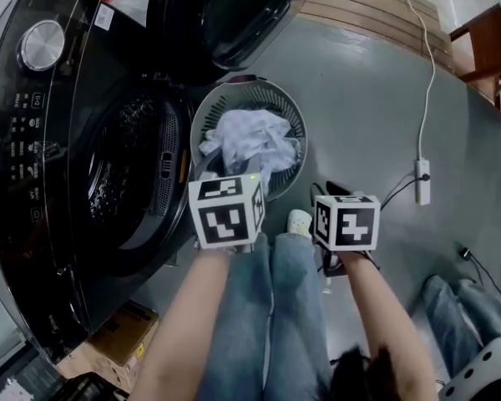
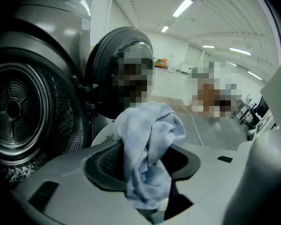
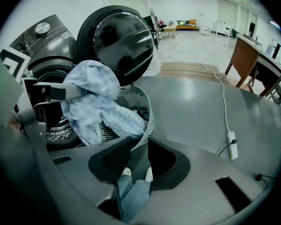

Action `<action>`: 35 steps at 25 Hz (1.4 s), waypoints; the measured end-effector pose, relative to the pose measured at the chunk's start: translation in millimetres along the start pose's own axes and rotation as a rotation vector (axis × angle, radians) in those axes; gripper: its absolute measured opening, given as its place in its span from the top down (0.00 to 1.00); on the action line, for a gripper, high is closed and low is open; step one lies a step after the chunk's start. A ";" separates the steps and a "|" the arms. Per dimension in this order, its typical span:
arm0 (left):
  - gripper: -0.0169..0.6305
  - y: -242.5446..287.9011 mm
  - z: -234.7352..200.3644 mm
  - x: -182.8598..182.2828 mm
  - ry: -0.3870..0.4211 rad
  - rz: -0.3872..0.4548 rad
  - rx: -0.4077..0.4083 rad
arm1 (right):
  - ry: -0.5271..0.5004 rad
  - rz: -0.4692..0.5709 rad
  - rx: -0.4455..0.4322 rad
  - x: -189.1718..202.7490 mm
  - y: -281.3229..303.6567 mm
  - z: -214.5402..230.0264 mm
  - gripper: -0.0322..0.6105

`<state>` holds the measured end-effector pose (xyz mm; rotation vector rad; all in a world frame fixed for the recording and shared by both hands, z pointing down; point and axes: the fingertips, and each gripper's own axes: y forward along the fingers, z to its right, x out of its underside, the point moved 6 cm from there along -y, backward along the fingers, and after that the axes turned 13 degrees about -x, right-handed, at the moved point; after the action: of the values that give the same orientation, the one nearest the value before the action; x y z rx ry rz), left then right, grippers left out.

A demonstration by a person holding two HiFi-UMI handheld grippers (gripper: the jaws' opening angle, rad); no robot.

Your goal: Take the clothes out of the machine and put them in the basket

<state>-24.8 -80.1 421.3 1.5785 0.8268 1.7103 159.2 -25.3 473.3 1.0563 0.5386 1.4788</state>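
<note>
A pale blue cloth [image 2: 147, 135] lies bunched between the jaws of my left gripper [image 2: 145, 175]; a dark gap shows beside it at the right jaw, so the pads are not pressing. In the right gripper view that cloth [image 3: 96, 102] hangs off the left gripper [image 3: 51, 90] over the round grey basket [image 3: 149, 121]. In the head view the left gripper [image 1: 234, 182] hovers at the basket's [image 1: 294, 115] near rim, above white clothes [image 1: 250, 140] inside. My right gripper [image 3: 139, 156], jaws slightly apart and empty, stays beside it [image 1: 344, 215]. The machine's drum [image 1: 125, 174] stands open.
The black washing machine [image 1: 42, 140] fills the left, its round door [image 1: 225, 15] swung open behind the basket. The person's jeans legs [image 1: 267, 307] are below the grippers. A power strip [image 1: 423, 182] with cable lies on the floor at right, a cardboard box [image 1: 121, 337] bottom left, wooden furniture [image 1: 488, 48] top right.
</note>
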 end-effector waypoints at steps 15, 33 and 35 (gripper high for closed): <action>0.40 -19.0 -48.2 -4.5 0.096 -0.094 -0.026 | -0.015 -0.002 0.051 -14.8 -24.9 -48.5 0.78; 0.41 -158.3 -66.8 -70.8 0.108 -0.079 0.013 | -0.104 0.009 -0.004 -72.6 -168.2 -146.0 0.78; 0.41 -174.1 -69.9 -83.1 0.109 -0.055 0.012 | -0.116 0.025 -0.002 -80.1 -184.1 -154.1 0.78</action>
<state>-81.3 -47.2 226.8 1.4671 0.9281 1.7671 119.7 -25.8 223.3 1.1435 0.4424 1.4296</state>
